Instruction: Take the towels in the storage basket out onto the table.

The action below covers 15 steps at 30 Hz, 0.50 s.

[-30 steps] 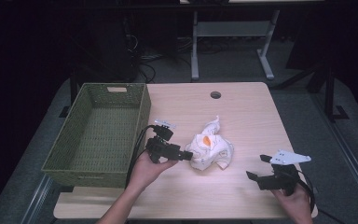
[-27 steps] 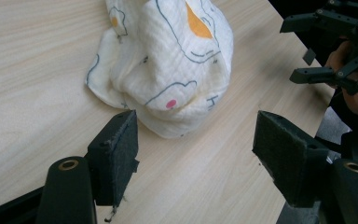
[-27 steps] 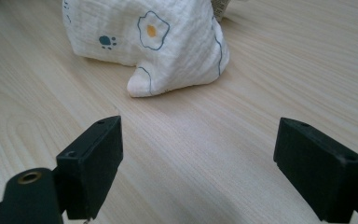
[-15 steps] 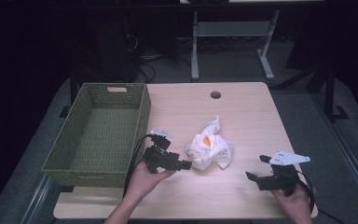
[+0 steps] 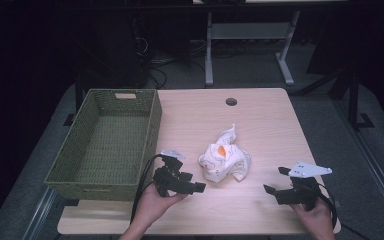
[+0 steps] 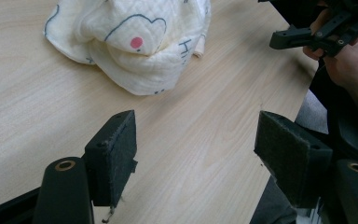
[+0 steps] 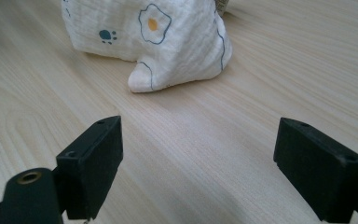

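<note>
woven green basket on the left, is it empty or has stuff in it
Empty: the woven green basket shows only its bare woven floor in the high view; the crumpled white printed cloth lies outside, on the table.

Soft quilted cloth [image 5: 224, 162] on a smooth matt wood table [image 5: 260, 125]; woven basket [image 5: 105, 145].

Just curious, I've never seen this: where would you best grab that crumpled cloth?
Probably the rounded fold on the cloth's near side, coming from the left with the open left hand-held gripper; that edge bulges above the table and faces its jaws.

Cloth [image 5: 224, 161] lies on table [image 5: 260, 120], right of basket [image 5: 107, 145].
</note>
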{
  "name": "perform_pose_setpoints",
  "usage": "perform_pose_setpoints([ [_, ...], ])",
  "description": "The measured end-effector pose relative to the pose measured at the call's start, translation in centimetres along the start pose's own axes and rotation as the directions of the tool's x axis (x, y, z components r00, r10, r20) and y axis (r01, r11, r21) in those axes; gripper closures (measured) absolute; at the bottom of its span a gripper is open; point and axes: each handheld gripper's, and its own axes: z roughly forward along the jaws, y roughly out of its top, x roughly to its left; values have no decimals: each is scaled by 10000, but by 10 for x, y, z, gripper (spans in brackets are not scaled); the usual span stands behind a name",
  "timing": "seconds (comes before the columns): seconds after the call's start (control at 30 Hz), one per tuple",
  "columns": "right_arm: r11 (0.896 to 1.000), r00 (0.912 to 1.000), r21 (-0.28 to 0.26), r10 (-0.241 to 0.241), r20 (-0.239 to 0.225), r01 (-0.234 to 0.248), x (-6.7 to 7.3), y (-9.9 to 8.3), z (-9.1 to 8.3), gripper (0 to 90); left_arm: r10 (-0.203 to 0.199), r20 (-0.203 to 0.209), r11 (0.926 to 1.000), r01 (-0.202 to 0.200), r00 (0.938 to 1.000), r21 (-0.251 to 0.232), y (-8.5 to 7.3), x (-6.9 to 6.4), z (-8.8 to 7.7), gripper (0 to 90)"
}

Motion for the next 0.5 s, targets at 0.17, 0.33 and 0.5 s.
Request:
perform_pose_setpoints([
  [0.17, 10000, 10000, 33, 47, 9, -47, 0, 0, 0, 152, 31, -65, 10000, -31, 10000, 11, -5, 0, 0, 286],
  [0.33, 10000, 10000, 37, 52, 10, -52, 1, -1, 1, 151, 27, -13, 10000, -27, 10000, 25, -12, 2, 1, 282],
  [0.5, 10000, 10000, 54, 31, 36, -31, 1, -1, 1, 150, 71, -50, 9999, -70, 10000, 82, -17, 2, 4, 277],
])
